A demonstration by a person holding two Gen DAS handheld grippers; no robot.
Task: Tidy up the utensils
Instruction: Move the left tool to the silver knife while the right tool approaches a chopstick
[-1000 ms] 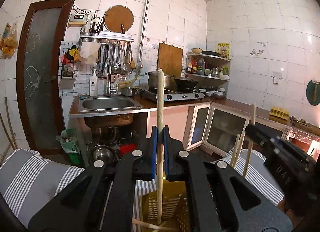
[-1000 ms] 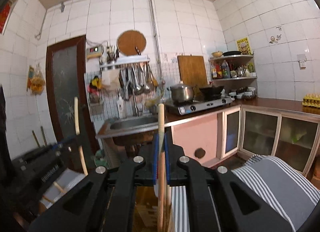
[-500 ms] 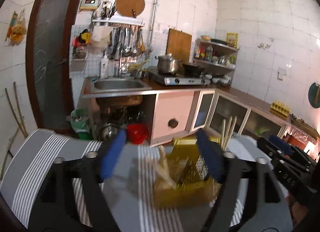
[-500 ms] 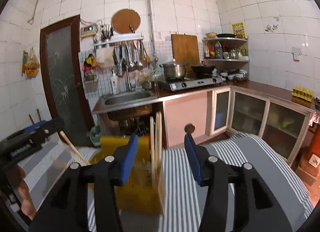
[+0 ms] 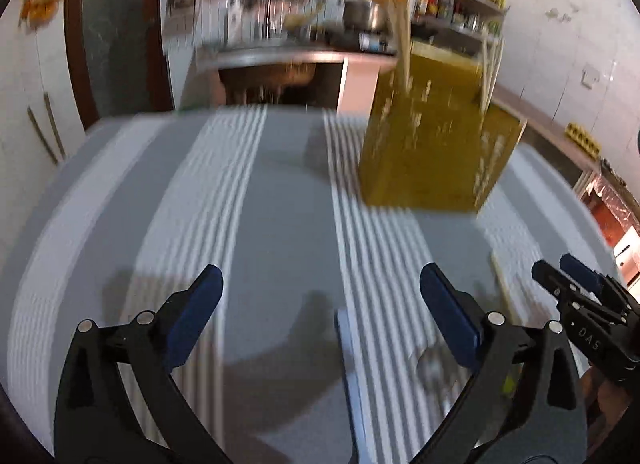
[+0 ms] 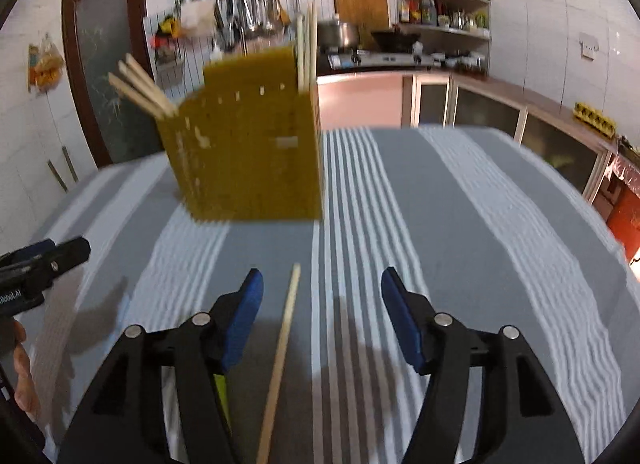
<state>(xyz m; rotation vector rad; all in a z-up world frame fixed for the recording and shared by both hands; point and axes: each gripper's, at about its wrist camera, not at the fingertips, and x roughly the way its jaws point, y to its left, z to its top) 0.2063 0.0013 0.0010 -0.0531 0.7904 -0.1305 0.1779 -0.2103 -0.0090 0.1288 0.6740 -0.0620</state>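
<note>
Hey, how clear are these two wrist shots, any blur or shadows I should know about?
Left wrist view: heavy motion blur smears the yellow utensil holder and the back wall; gripper shadows fall on the striped cloth. Right wrist view: sharper, though the holder's edges are soft; the loose chopstick reads clearly. Both bend straight lines, fisheye style.

The right tongs (image 6: 322,284) are opening over a chopstick (image 6: 280,352) lying loose on the striped worktop (image 6: 460,224), near a yellow holder (image 6: 248,160).

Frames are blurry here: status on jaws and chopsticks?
Left gripper and right gripper: jaws opening, nothing gripped. One chopstick on the striped cloth between right jaws. Others in yellow holder. Path clear.
</note>
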